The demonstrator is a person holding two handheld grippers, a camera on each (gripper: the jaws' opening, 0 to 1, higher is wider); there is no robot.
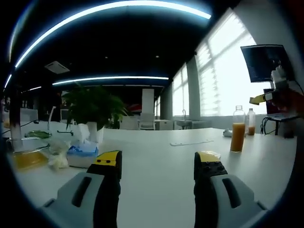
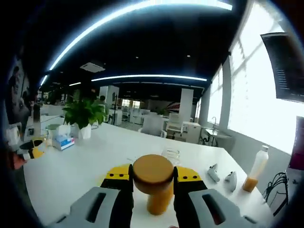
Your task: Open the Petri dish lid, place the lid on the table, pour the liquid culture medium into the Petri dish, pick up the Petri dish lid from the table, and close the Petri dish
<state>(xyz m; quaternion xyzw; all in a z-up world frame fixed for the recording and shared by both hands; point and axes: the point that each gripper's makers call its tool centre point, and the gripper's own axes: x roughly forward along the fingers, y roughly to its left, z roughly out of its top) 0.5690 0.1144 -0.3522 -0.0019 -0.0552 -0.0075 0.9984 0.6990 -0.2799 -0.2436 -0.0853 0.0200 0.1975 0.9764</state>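
Note:
My right gripper (image 2: pixel 153 183) is shut on a bottle of orange liquid (image 2: pixel 159 202) with a round brown cap (image 2: pixel 153 173), held above the white table (image 2: pixel 85 166). Just beyond the bottle a clear Petri dish (image 2: pixel 171 153) sits on the table; I cannot tell whether its lid is on. My left gripper (image 1: pixel 156 164) stands open over the table with nothing between its fingers. A small clear round thing (image 1: pixel 209 154) peeks over its right jaw tip. In the right gripper view the left gripper (image 2: pixel 31 147) shows at the far left edge.
A potted plant (image 1: pixel 92 107), a tissue box (image 1: pixel 83 152) and a container of yellow liquid (image 1: pixel 28 159) stand at the left. Two bottles (image 1: pixel 237 130) of orange liquid stand at the right. Another bottle (image 2: pixel 256 171) and two small white items (image 2: pixel 222 176) lie right of the dish.

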